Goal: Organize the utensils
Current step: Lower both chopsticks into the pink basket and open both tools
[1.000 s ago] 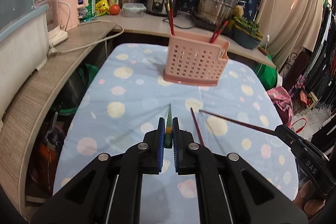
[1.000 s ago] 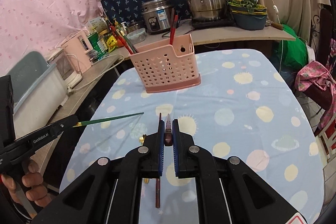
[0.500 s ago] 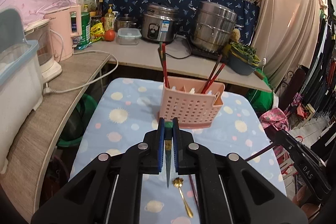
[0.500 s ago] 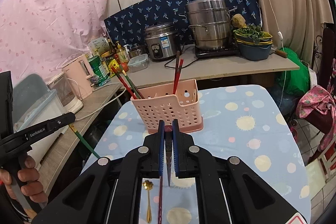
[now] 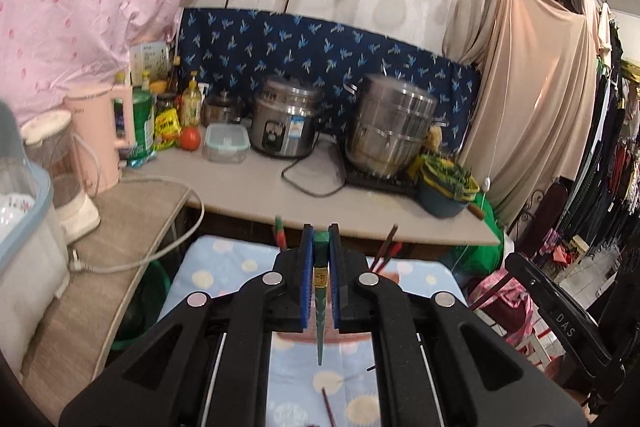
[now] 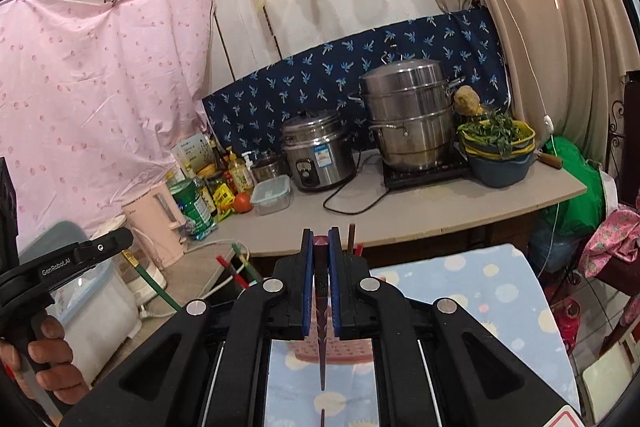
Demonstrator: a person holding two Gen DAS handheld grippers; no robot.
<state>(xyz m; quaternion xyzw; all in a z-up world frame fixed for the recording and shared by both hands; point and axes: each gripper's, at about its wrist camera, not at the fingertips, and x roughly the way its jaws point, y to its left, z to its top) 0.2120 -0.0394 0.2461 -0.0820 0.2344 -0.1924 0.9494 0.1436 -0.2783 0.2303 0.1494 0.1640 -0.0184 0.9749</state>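
Note:
My left gripper (image 5: 320, 239) is shut on a green chopstick (image 5: 320, 327) whose thin tip hangs down toward the table. In the same way my right gripper (image 6: 319, 239) is shut on a dark red chopstick (image 6: 322, 347). Both are held high over the pink perforated basket (image 6: 340, 353), which my fingers mostly hide. Several chopsticks (image 6: 234, 269) stand in the basket. The right wrist view shows the left gripper (image 6: 120, 241) at the left with its green chopstick (image 6: 158, 289). The right gripper (image 5: 516, 261) appears at the right of the left wrist view. Another dark red chopstick (image 5: 329, 407) lies on the tablecloth.
The table has a blue dotted cloth (image 6: 480, 291). Behind it a counter (image 5: 260, 187) carries a rice cooker (image 5: 286, 127), a steel steamer pot (image 5: 390, 131), a pink kettle (image 5: 100, 135), bottles and a basin of greens (image 5: 446, 187). A cable (image 5: 160, 247) hangs off the left counter.
Both grippers have risen and tilted upward with their chopsticks. The basket has dropped from full view to mostly hidden below the fingers. The chopsticks now hang tip down.

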